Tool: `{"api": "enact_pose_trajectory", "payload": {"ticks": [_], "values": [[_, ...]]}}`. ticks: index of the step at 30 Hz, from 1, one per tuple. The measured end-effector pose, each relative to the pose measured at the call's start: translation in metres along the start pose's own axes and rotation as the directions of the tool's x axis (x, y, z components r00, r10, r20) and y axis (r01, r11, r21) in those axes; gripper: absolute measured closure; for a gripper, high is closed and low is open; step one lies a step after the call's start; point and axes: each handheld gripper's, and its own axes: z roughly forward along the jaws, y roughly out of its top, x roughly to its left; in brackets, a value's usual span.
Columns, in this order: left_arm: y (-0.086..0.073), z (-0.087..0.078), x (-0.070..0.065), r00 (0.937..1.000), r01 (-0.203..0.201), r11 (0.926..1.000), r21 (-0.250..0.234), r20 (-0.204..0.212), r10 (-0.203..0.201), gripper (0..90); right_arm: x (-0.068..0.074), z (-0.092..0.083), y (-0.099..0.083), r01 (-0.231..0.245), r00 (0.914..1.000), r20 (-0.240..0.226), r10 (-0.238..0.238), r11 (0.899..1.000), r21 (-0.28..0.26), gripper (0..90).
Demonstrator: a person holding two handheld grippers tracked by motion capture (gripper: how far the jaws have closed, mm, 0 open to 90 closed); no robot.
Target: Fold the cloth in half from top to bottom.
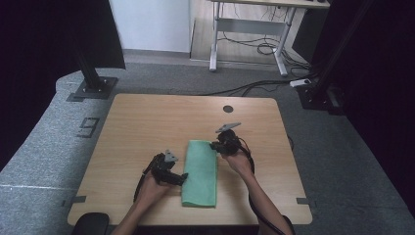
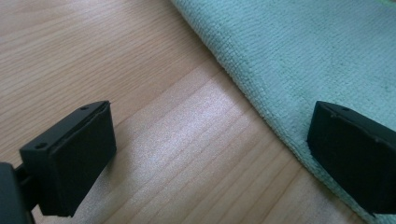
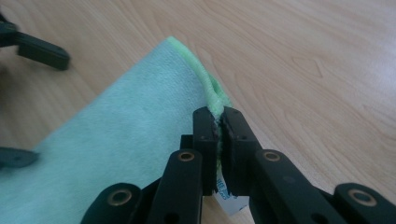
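Green microfibre cloth (image 1: 200, 172) folded in long strip, lies flat on wooden desk (image 1: 137, 127), toward near edge.

Left hand-held gripper (image 1: 183, 178) at cloth's left edge, near half; jaws spread wide, one over bare desk, other over cloth edge (image 2: 299, 60), nothing pinched.

Right hand-held gripper (image 1: 214, 146) at cloth's far right corner; jaws pressed together, pinching cloth's edge (image 3: 215, 100), which puckers up between pads.

Beyond cloth: round dark grommet (image 1: 228, 108) near desk's far edge. Farther off: white desk frame (image 1: 254, 29), cables (image 1: 264, 49) on floor.
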Motion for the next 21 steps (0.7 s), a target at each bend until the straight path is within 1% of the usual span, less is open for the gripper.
{"api": "enact_pose_trajectory", "payload": {"ticks": [8, 11, 21], "values": [[0.0, 0.0, 0.0, 1.0, 0.005, 1.0, 0.001, -0.006, -0.005, 1.4, 0.018, -0.027, 0.001, 0.055, 0.9981, -0.026, -0.056, 0.997, -0.051, 84.3], [0.0, 0.0, 0.0, 0.9999, 0.007, 1.0, 0.0, -0.008, -0.007, 1.4, 0.026, -0.036, -0.003, 0.08, 0.996, -0.034, -0.082, 0.995, -0.065, 84.3], [0.0, 0.0, -0.001, 0.9999, 0.011, 0.9999, 0.002, -0.012, -0.011, 1.4, 0.046, -0.059, -0.021, 0.12, 0.9888, -0.078, -0.128, 0.988, -0.092, 84.3]]}}
